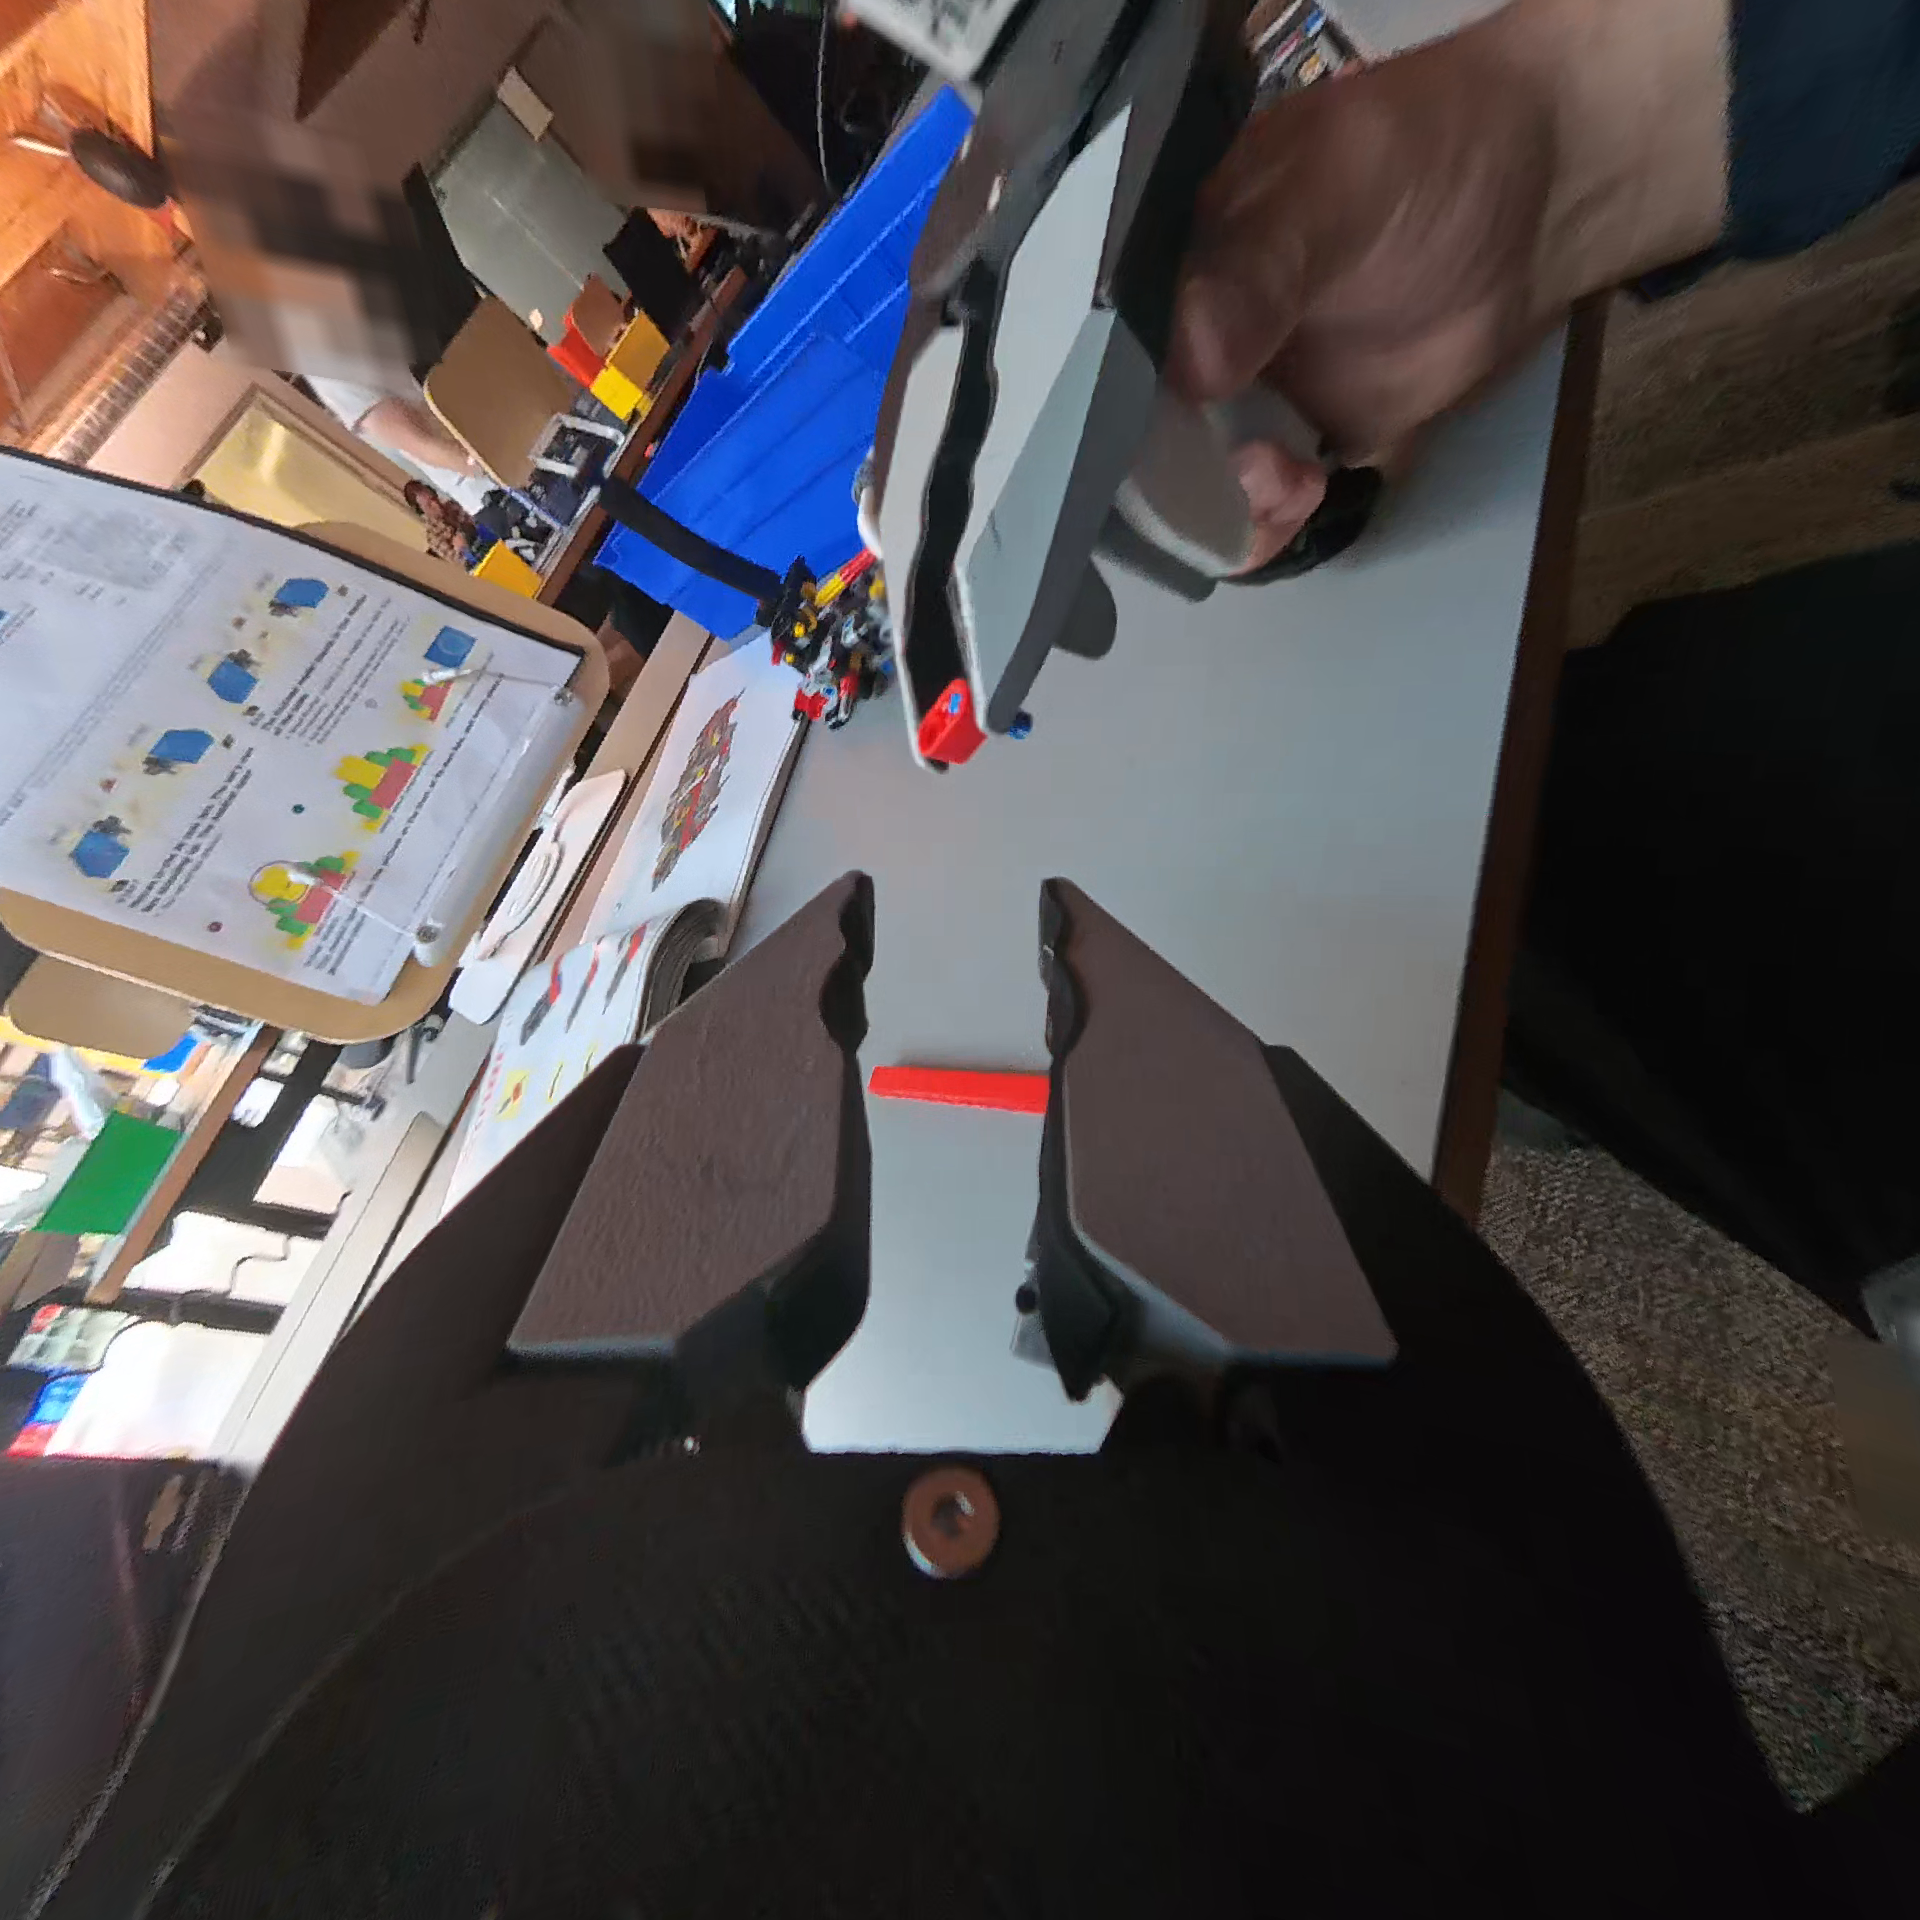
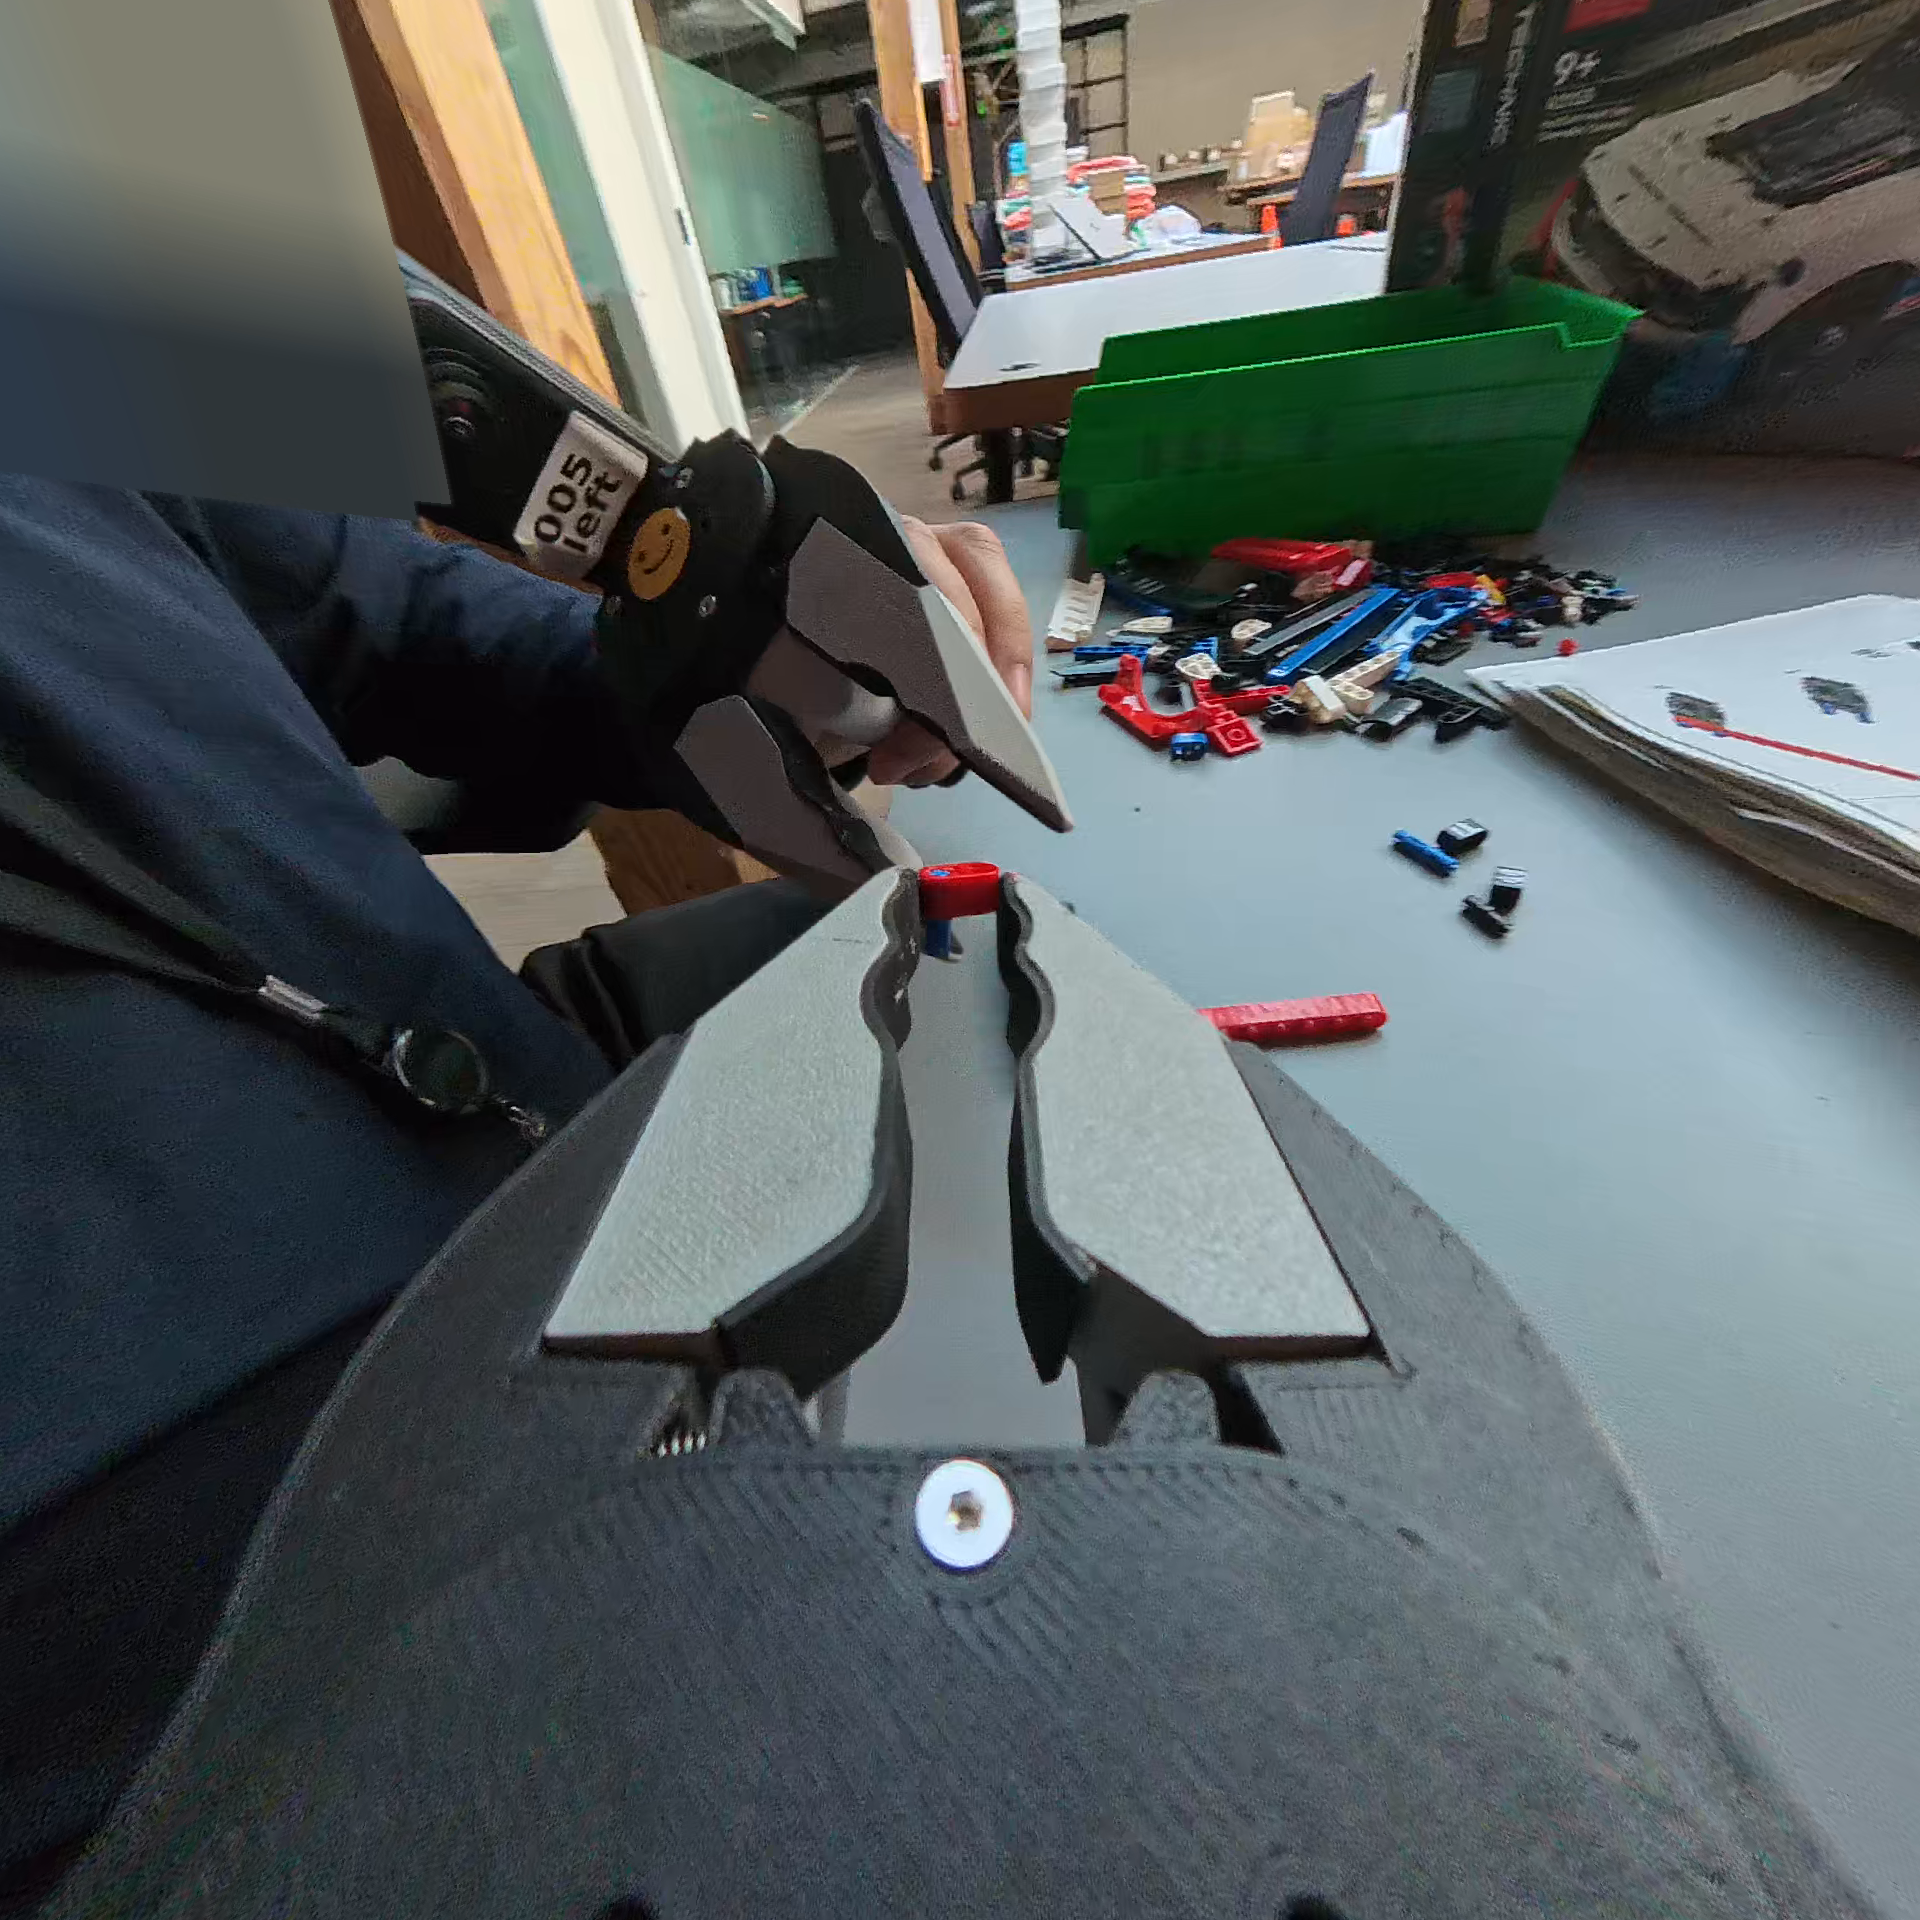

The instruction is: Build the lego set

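Right hand-held gripper (image 2: 958, 899): I see its two fingertips pressed on a small red piece (image 2: 961, 890) with a blue pin (image 2: 938, 938) sticking out below; it is clamped on that piece, lifted off the table (image 2: 1558, 1195).
Left hand-held gripper (image 1: 956, 914): my view shows its jaws apart with nothing between the pads, only bare table under them.
Left gripper's place: in the right wrist view it hangs just beside the red piece, tips close to it; I cannot tell whether they touch.
Red beam (image 2: 1294, 1016): lies flat on the table, just right of my right gripper's fingers; from the left wrist view it sits below the gap of the open jaws.
Hands: a hand (image 1: 1382, 239) grips the right tool, a dark sleeve (image 2: 260, 665) runs to the left one.
Around: loose bricks (image 2: 1330, 655) piled before a green bin (image 2: 1330, 416), a blue bin (image 1: 821, 343), an open booklet (image 2: 1745, 707), a small model (image 1: 831, 634) on the table.
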A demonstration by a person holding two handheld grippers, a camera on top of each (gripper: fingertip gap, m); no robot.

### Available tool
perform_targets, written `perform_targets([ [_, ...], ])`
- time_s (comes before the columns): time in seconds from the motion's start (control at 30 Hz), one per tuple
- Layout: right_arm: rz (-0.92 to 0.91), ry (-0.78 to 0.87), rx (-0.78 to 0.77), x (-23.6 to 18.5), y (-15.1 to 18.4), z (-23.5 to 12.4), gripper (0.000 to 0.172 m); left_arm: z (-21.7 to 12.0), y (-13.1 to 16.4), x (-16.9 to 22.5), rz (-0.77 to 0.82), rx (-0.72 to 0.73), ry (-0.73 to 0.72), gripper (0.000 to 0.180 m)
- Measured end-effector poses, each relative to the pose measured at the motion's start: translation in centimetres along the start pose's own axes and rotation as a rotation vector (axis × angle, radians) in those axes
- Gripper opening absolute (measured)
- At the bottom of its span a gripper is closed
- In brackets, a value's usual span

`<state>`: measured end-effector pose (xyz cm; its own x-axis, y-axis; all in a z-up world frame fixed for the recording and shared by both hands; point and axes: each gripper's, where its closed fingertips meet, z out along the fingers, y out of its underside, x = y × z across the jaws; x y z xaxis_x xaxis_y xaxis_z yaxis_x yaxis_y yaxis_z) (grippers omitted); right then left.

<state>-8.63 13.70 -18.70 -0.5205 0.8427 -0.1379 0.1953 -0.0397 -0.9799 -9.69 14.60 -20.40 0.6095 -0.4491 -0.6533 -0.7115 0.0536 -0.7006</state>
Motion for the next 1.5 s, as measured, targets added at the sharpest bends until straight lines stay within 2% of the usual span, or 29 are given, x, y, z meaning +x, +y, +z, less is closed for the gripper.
perform_targets([
  [0.17, -0.005, -0.021, 0.038, -0.1, -0.2, 0.0, 0.011, -0.2, -1.2, 0.6, -0.07, 0.047, 0.041, 0.035],
  [0.33, 0.023, 0.003, 0.143, 0.2, -1.5, -0.2, 0.011, 0.0, -1.5, 0.3, -0.346, 0.043, 0.022, 0.035],
  [0.47, 0.075, -0.047, 0.213, -0.2, -2.4, -0.1, 0.011, 0.2, -2.3, 0.8, -0.389, 0.051, 0.057, 0.032],
  [0.6, 0.086, -0.103, 0.225, -0.9, -2.7, -0.1, 0.011, -0.2, -2.9, -0.1, -0.532, 0.099, 0.122, 0.031],
  [0.67, 0.071, -0.096, 0.221, -0.8, -2.8, -0.2, 0.011, -0.7, -2.6, 0.1, -0.571, 0.101, 0.22, 0.025],
  [0.77, 0.005, -0.118, 0.238, -1.4, -3.6, -0.6, 0.011, -1.7, -2.3, 1.3, -0.785, 0.103, 0.476, 0.03],
  [0.87, -0.051, -0.159, 0.256, -2.4, -4.1, -0.7, 0.011, -2.5, -3.7, 0.9, -1.077, 0.262, 0.662, 0.032],
  [0.93, -0.05, -0.202, 0.28, -3.0, -4.5, -0.6, 0.011, -2.6, -4.1, 0.5, -1.198, 0.337, 0.734, 0.032],
  [1.1, 0.004, -0.308, 0.4, -4.0, -5.9, -1.3, 0.011, -2.9, -5.7, 1.2, -1.231, 0.398, 0.84, 0.028],
  [1.3, 0.144, -0.444, 0.544, -4.0, -7.1, -2.1, 0.012, -3.0, -7.8, -0.1, -1.32, 0.522, 0.866, 0.022],
  [1.5, 0.133, -0.427, 0.506, -4.1, -6.4, -0.9, 0.012, -3.2, -8.4, -0.9, -1.379, 0.58, 0.857, 0.019],
])
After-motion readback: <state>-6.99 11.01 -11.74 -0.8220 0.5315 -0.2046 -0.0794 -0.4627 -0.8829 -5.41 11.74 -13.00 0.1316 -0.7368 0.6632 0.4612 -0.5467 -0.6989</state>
